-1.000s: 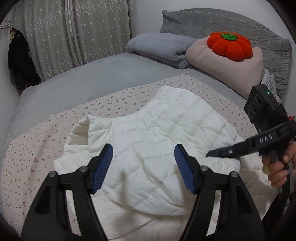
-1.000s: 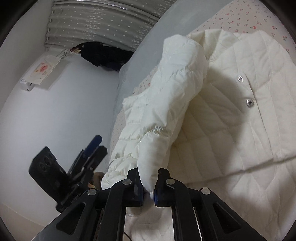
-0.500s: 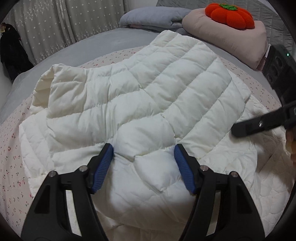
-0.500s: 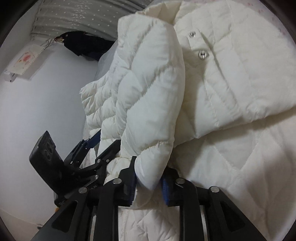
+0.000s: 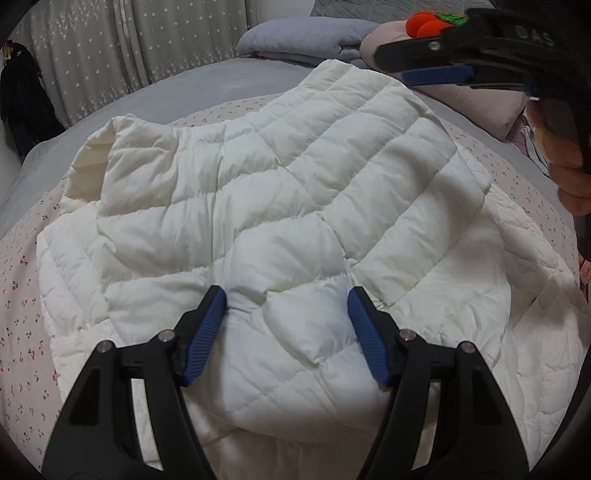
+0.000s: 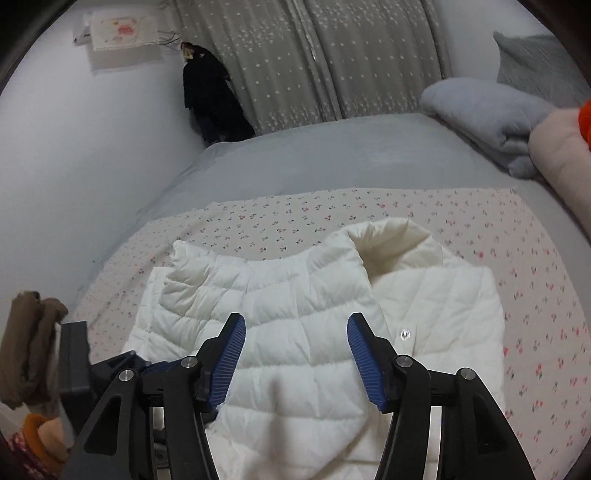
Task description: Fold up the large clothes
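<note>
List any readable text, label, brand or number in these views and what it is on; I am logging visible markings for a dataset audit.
"DAS": pale raised letters on the black body of the right tool, seen in the left wrist view at about.
White wall hanging with a pink floral motif: any writing is too blurred to read.
White quilted puffer jacket: its silver snap button shows no legible marking.
Nothing else readable.

Home bedroom: grey bed [image 6: 332, 155] with floral sheet [image 6: 295, 218], pillows [image 5: 306, 35] at 1 o'clock, star-print curtains [image 6: 314, 62] at 12, pumpkin cushion [image 5: 428, 23].
</note>
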### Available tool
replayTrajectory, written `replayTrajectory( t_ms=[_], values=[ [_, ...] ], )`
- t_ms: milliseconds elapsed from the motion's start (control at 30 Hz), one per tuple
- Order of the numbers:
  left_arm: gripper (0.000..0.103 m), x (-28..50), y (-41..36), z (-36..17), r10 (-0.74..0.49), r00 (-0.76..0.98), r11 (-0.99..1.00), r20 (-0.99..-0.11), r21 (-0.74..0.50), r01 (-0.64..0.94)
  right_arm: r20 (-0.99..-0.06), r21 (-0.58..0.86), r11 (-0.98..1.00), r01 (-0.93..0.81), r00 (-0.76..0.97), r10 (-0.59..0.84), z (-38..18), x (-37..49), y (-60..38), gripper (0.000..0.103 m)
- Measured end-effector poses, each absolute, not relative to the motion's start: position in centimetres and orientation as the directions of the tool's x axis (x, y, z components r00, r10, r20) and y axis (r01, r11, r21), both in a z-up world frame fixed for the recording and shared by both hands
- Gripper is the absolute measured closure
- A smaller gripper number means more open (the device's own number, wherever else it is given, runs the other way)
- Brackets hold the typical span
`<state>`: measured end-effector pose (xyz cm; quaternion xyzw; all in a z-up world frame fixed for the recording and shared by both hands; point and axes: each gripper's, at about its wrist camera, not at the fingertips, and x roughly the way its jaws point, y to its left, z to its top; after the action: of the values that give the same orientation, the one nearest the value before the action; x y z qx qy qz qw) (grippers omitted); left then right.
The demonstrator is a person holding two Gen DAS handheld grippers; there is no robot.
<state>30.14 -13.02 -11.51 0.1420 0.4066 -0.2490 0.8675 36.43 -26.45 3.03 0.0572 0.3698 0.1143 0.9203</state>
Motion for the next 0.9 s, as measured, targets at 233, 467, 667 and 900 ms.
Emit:
replayTrajectory(
  t_ms=[233, 467, 667, 900],
  values=[
    [0.033, 29.6, -12.8, -12.5, -0.331, 0.551, 0.832, -0.766, 0.038, 0.553, -0.729, -0.002, 0.978, -0.206, 0.670, 0.140, -2.8, 37.4, -24.1, 0.044],
    [0.033, 29.2, -12.0, -13.6, -0.376, 0.536, 0.822, -0.756, -0.005, 0.569, -0.766, -0.003, 0.977, -0.212, 0.629, 0.134, -7.8, 37.0, -25.1, 0.042],
    [0.033, 28.9, -12.7, -12.6, -0.334, 0.543, 0.832, -0.771, 0.029, 0.553, -0.767, 0.048, 0.981, -0.187, 0.623, 0.156, -7.7, 37.0, -25.9, 0.042],
    [0.033, 31.9, -13.6, -7.5, -0.343, 0.643, 0.852, -0.684, 0.062, 0.520, -0.760, 0.080, 0.970, -0.229, 0.615, 0.208, -5.3, 35.6, -26.0, 0.038]
  ],
)
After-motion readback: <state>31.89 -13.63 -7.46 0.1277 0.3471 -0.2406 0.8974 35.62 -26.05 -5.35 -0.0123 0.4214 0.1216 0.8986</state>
